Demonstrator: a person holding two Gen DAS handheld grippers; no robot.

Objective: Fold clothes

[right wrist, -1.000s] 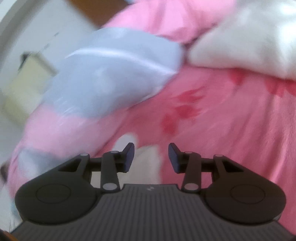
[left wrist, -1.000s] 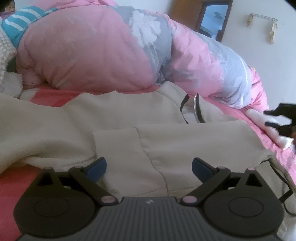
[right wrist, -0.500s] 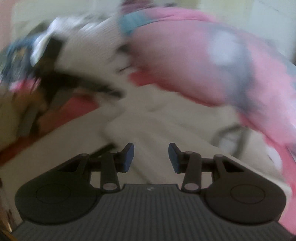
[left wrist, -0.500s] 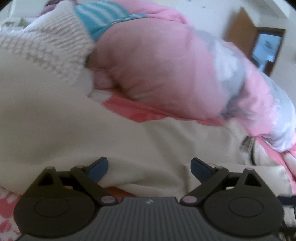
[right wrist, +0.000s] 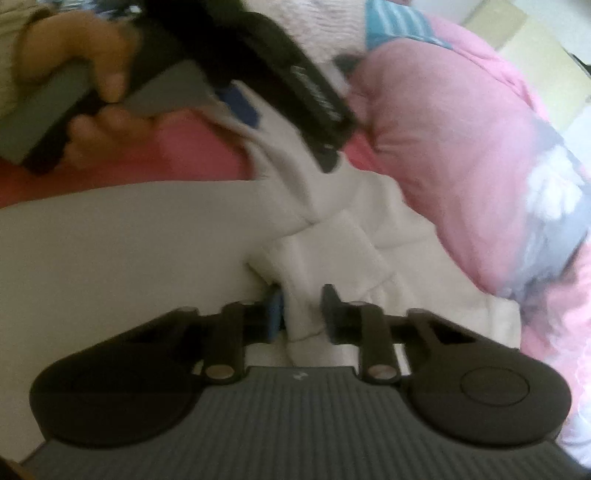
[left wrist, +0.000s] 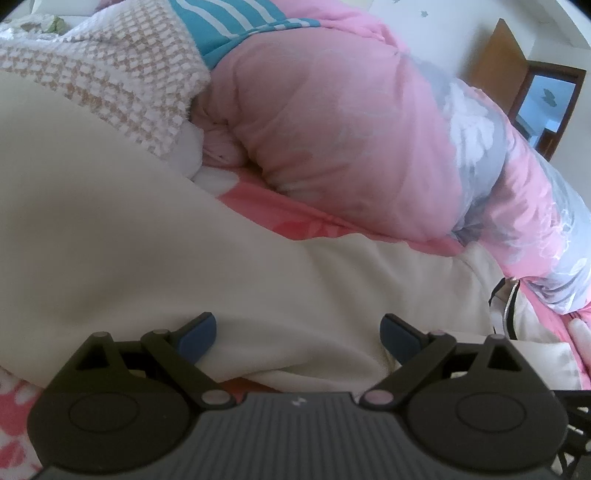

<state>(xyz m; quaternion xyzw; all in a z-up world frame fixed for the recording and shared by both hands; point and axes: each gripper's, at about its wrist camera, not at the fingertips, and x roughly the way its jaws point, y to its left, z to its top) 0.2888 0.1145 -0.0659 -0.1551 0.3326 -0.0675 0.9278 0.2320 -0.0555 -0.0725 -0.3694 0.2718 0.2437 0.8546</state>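
A cream zip-up jacket (left wrist: 155, 258) lies spread on the pink bed. My left gripper (left wrist: 298, 338) hovers just over its near edge, jaws wide open, nothing between the blue pads (left wrist: 195, 338). The jacket's zipper (left wrist: 511, 302) shows at the right. In the right wrist view, my right gripper (right wrist: 303, 314) has its jaws drawn in on a raised fold of the jacket (right wrist: 332, 236), and cloth fills the gap. The left gripper (right wrist: 240, 103), held by a hand (right wrist: 92, 92), appears blurred at the top, low over the same cloth.
A bulky pink and grey floral duvet (left wrist: 351, 129) is heaped behind the jacket. A knitted cream blanket (left wrist: 110, 66) and a teal striped cloth (left wrist: 229, 22) lie at the far left. The pink sheet (left wrist: 280, 218) shows between. A wooden door (left wrist: 498, 62) stands at the back right.
Both grippers swung left over the jacket. The right one came from the pink sheet onto the cream cloth, and its jaws narrowed on a fold. The left one stayed open.
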